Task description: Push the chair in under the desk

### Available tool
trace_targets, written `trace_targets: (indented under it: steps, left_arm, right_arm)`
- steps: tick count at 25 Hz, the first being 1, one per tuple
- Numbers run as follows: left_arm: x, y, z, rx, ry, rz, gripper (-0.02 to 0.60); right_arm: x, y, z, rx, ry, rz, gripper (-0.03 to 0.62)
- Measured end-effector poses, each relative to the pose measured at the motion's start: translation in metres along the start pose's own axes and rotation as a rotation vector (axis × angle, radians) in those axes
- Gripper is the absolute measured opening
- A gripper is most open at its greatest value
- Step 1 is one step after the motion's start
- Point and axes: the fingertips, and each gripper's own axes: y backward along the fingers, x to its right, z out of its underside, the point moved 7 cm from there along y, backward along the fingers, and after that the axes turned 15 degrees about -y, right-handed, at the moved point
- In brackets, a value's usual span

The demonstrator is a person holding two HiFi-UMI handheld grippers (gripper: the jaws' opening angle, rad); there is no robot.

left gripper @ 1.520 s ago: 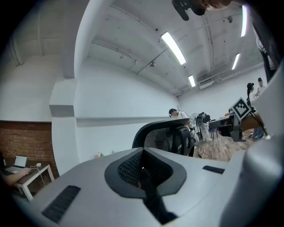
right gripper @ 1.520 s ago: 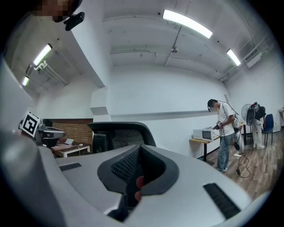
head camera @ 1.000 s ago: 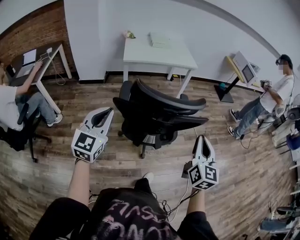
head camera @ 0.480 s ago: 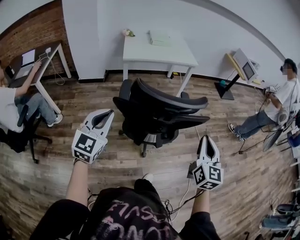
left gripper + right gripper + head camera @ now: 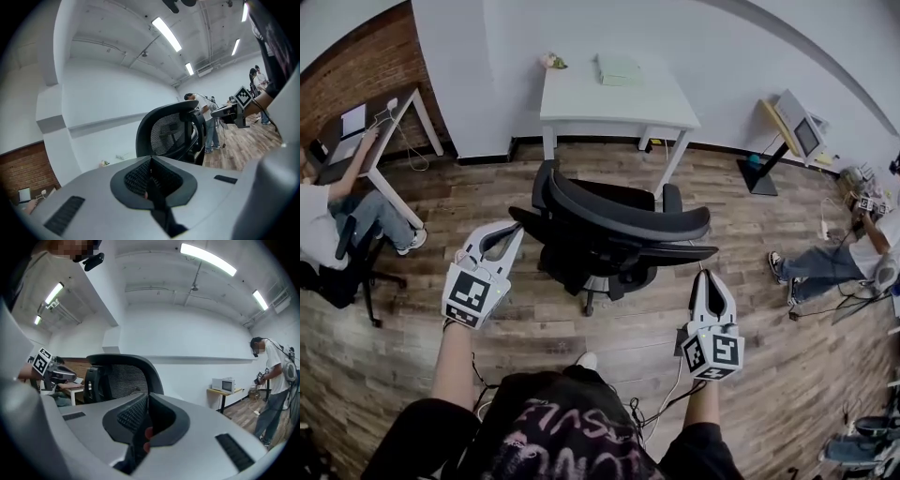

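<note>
Left gripper (image 5: pixel 508 228) and right gripper (image 5: pixel 710 276) both pressed together, empty; they flank the chair (image 5: pixel 609 230) backrest, likely to shove with closed tips; chair stands just short of white desk (image 5: pixel 614 101), seat toward it; bare floor (image 5: pixel 487 192) between, opening under desk unobstructed.

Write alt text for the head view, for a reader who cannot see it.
A black office chair stands on a wood floor, its back toward the viewer, not yet under the white desk beyond it. The left tongs and right tongs, both shut, point toward the chair from either side.
</note>
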Motion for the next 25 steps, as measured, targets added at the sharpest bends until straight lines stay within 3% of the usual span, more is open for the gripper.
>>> trace_targets:
  steps: [9,15,25]
  left_arm:
    - [0.005,-0.018,0.004,-0.129,-0.111,0.004,0.017]
    - [0.008,-0.024,0.005,-0.186,-0.164,0.026,0.018]
    - [0.015,-0.042,0.015,-0.243,-0.269,0.118,0.117]
  right_arm:
    - [0.019,-0.025,0.007,-0.065,0.099,-0.104,0.029]
    - [0.03,-0.033,0.007,-0.101,0.147,-0.11,0.031]
    - [0.038,-0.042,0.015,-0.202,0.319,-0.134,0.121]
